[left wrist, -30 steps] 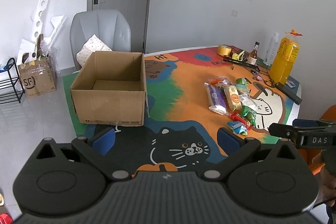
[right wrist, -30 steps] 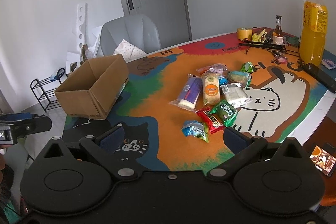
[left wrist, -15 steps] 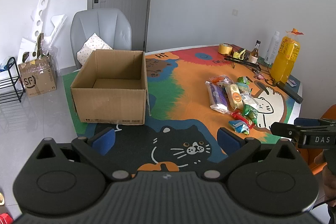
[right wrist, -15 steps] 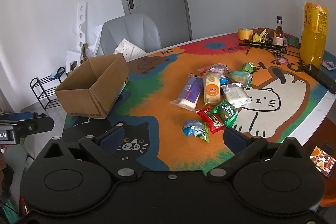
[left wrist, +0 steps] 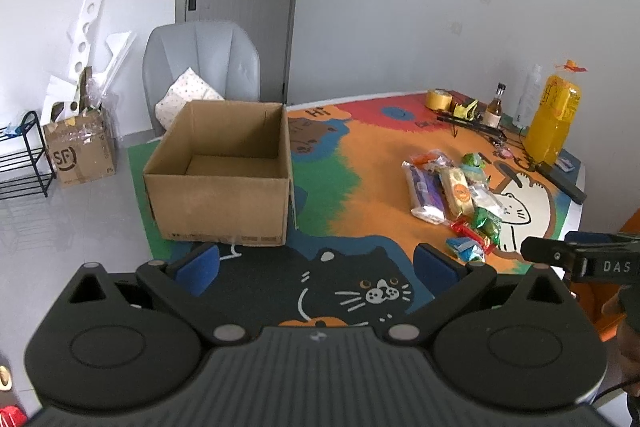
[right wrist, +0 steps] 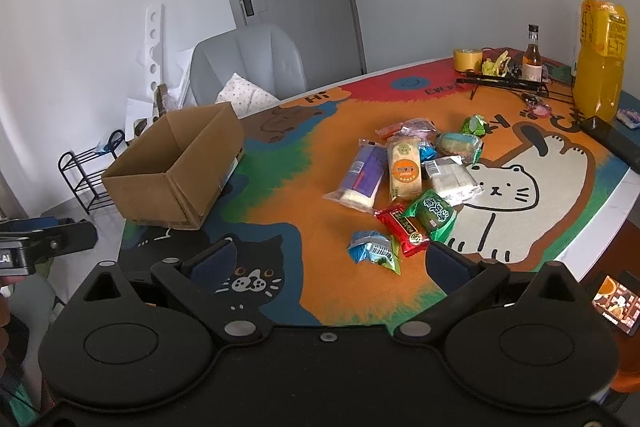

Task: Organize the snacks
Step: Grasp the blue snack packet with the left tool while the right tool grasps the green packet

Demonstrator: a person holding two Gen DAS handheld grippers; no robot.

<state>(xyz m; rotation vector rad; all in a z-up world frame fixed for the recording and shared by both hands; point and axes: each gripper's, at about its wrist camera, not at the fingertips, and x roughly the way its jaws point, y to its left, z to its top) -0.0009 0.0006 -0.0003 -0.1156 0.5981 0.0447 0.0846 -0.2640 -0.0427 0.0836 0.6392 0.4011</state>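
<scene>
An empty open cardboard box [left wrist: 218, 173] [right wrist: 176, 167] stands on the left part of the colourful cat-print table mat [left wrist: 352, 227] [right wrist: 304, 195]. Several wrapped snacks lie in a cluster on the orange area: a purple packet [right wrist: 360, 177], an orange-label packet [right wrist: 405, 171], a white packet [right wrist: 452, 181], a green one [right wrist: 434, 215], a red one [right wrist: 404, 229] and a blue one [right wrist: 374, 247]. The same cluster [left wrist: 456, 195] lies right of the box in the left wrist view. My left gripper [left wrist: 316, 267] is open above the table's near edge, short of the box. My right gripper [right wrist: 328, 261] is open just short of the blue packet, holding nothing.
A large yellow drink bottle [right wrist: 600, 55], a small glass bottle [right wrist: 532, 57], a tape roll [right wrist: 468, 59] and a black remote [right wrist: 612, 141] stand at the table's far right. A grey chair [left wrist: 200, 67] sits behind the box. A floor carton [left wrist: 80, 151] and black rack [left wrist: 24, 155] stand at the left.
Both views shifted only slightly; the left view has drawn back a little from the box. Both grippers stayed open and no snack moved.
</scene>
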